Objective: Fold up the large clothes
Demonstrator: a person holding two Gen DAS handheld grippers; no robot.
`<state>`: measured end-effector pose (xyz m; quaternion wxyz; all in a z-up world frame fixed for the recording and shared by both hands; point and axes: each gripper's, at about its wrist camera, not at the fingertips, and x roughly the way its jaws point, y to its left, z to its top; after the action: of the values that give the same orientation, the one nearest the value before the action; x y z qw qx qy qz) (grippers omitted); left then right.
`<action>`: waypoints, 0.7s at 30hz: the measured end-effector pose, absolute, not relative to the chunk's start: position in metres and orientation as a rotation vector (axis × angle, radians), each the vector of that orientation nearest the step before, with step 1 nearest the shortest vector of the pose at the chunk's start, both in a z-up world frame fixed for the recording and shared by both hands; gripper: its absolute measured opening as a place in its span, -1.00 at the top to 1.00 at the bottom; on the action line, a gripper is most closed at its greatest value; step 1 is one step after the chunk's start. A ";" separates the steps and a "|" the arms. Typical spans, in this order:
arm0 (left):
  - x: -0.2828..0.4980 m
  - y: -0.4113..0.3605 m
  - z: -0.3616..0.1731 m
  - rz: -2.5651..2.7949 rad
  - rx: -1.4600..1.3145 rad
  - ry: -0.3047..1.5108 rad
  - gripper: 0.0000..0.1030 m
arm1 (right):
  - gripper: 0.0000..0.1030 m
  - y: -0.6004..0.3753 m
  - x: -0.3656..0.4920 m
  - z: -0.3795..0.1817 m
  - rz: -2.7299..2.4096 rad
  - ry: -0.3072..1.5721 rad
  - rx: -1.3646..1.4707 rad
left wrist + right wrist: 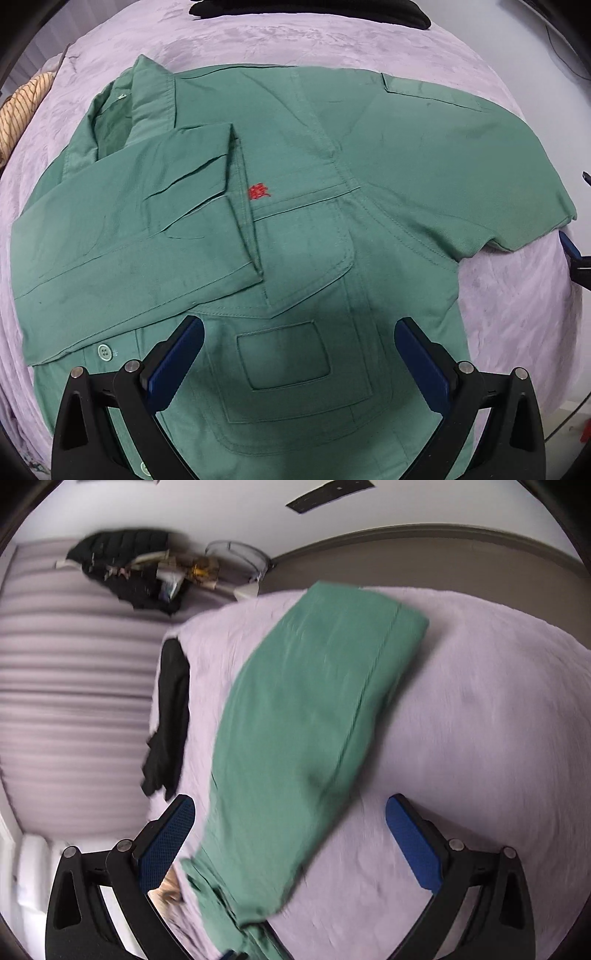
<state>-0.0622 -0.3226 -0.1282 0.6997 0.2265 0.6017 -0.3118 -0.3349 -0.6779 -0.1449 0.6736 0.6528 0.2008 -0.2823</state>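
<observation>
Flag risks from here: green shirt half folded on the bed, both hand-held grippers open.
1. The folded-in sleeve lies loose on the green shirt; folding the other side could drag it open.
2. The left hand-held gripper hovers open over the chest pocket; a pinch there may take only the top layer.
3. The right hand-held gripper's view is blurred, so its grasp on the unfolded sleeve may miss.

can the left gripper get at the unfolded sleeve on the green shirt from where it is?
Probably yes. The left gripper hangs open over the green shirt; the unfolded sleeve lies flat, nothing on it. The right gripper is open nearby, at that sleeve's end.
</observation>
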 end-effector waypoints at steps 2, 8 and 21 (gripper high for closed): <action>-0.064 -0.333 -0.129 -0.696 0.504 1.337 -1.00 | -0.99 -0.689 -0.332 -0.149 -0.627 0.407 1.498; -0.072 -0.338 -0.122 -0.680 0.504 1.317 -1.00 | -0.94 -0.704 -0.317 -0.154 -0.593 0.314 1.561; -0.023 -0.267 -0.110 -0.616 0.437 1.291 -1.00 | 0.88 -0.667 -0.273 -0.135 -0.310 0.207 1.573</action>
<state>-0.0229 -0.2674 -0.1104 0.7331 0.1986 0.5871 -0.2801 -0.2725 -0.6669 -0.1346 0.6907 0.7037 0.0925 -0.1385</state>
